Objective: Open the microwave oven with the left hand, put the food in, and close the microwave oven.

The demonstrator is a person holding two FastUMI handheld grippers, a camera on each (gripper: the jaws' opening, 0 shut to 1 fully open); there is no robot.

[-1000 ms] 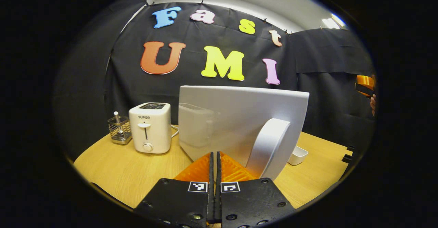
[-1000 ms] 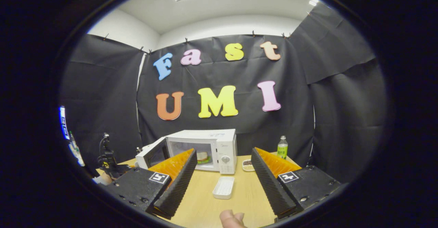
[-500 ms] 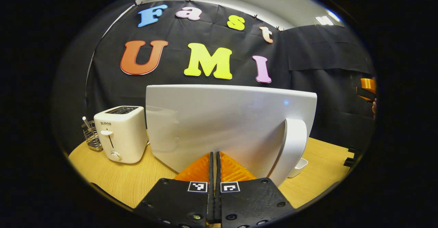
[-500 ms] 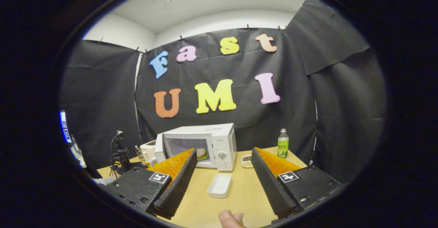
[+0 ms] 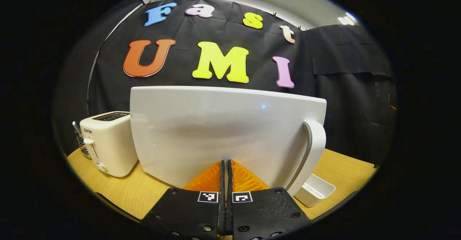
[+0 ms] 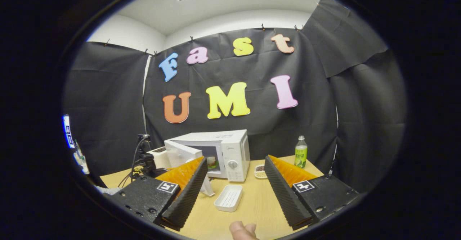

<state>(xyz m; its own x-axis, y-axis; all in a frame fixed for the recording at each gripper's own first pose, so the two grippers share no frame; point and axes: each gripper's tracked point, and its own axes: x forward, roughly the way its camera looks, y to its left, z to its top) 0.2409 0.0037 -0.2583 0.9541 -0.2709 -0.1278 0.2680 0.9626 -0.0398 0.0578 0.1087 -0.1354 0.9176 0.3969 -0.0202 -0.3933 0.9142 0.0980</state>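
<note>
The white microwave (image 6: 230, 141) stands mid-table in the right gripper view. Its door (image 6: 182, 153) is partly open, and a sandwich (image 6: 212, 162) shows inside through the gap. In the left gripper view the door's outer face (image 5: 223, 132) looms close, with its curved handle (image 5: 314, 150) at the right. My left gripper (image 5: 226, 162) is shut with nothing between the fingers, its tips right at the lower door face. My right gripper (image 6: 235, 158) hangs open and empty, well back from the microwave. A thumb (image 6: 241, 230) shows beneath it.
A white toaster (image 5: 108, 143) and a wire basket (image 5: 81, 144) stand left of the door. An empty white tray (image 6: 228, 198) lies on the wooden table (image 6: 252, 207) before the microwave. A small dish (image 6: 260, 171) and a green bottle (image 6: 300, 153) sit to its right.
The door has swung from wide open toward the microwave's front, with my shut left gripper following against its outer face. My right gripper stays open and has barely shifted.
</note>
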